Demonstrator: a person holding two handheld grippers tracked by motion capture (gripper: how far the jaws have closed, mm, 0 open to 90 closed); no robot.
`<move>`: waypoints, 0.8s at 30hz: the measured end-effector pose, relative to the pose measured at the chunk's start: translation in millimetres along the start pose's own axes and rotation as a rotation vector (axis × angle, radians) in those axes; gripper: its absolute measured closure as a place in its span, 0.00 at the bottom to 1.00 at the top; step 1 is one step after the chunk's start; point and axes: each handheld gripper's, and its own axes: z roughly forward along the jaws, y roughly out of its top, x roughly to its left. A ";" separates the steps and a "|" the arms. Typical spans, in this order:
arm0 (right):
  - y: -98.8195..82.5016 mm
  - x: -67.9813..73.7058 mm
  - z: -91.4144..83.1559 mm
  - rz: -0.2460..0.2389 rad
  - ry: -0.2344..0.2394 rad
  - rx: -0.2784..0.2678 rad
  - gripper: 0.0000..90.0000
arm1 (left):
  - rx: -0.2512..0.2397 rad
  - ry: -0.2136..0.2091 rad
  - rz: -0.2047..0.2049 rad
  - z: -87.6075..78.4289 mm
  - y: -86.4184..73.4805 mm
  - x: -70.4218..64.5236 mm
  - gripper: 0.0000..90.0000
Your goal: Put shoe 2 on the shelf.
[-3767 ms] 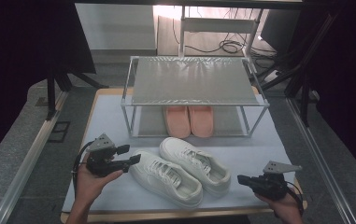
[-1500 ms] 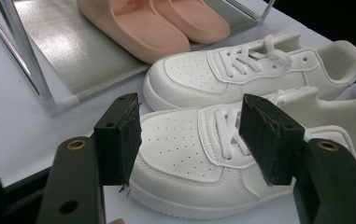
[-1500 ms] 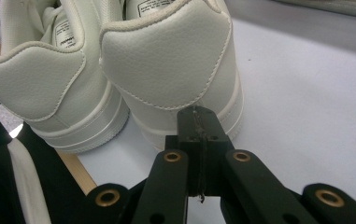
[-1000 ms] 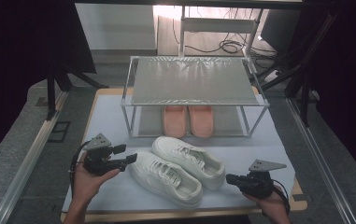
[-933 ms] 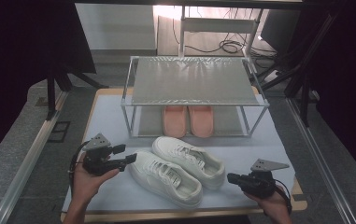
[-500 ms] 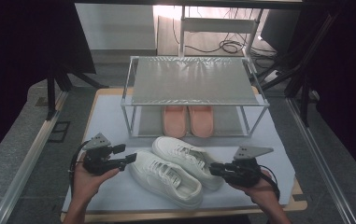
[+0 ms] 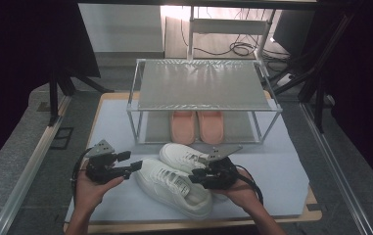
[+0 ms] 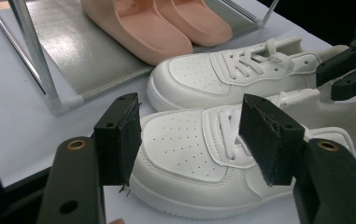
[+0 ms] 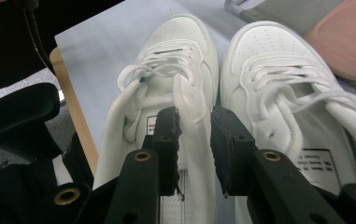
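Two white lace-up sneakers lie side by side on the pale mat, toes pointing left: the near sneaker [image 7: 174, 188] [image 8: 189, 154] [image 9: 166, 93] and the far sneaker [image 7: 189, 157] [image 8: 231, 74] [image 9: 278, 88]. My left gripper [image 7: 129, 161] [image 8: 194, 135] is open wide, level with the near sneaker's toe and not touching it. My right gripper [image 7: 195, 177] [image 9: 194, 135] hovers over the heel end of the sneakers. Its jaws have just been opening and stand a little apart above the near sneaker's tongue, and the pads press on nothing.
A metal rack [image 7: 201, 85] with a mesh top stands behind the sneakers. A pair of pink slippers [image 7: 196, 126] [image 8: 166, 23] sits on its lower shelf. The mat [image 7: 282, 171] lies on a wooden board whose edge [image 7: 198, 226] runs along the front.
My right gripper has moved left from the mat's right edge to above the sneakers' heels, and its jaws have parted. The left gripper and both sneakers have kept still.
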 end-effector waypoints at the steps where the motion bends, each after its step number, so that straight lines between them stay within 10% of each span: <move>1: 0.4 0.7 1.8 -0.004 -0.003 0.004 0.79 | 0.000 0.000 0.000 0.0 0.0 0.1 0.44; 12: 2.4 7.4 24.5 -0.025 -0.060 0.082 0.71 | -0.002 0.001 -0.002 -0.8 -0.2 1.1 0.44; 24: -3.6 17.5 22.8 -0.084 -0.148 0.111 0.90 | -0.006 0.006 -0.006 -3.3 -1.1 2.9 0.44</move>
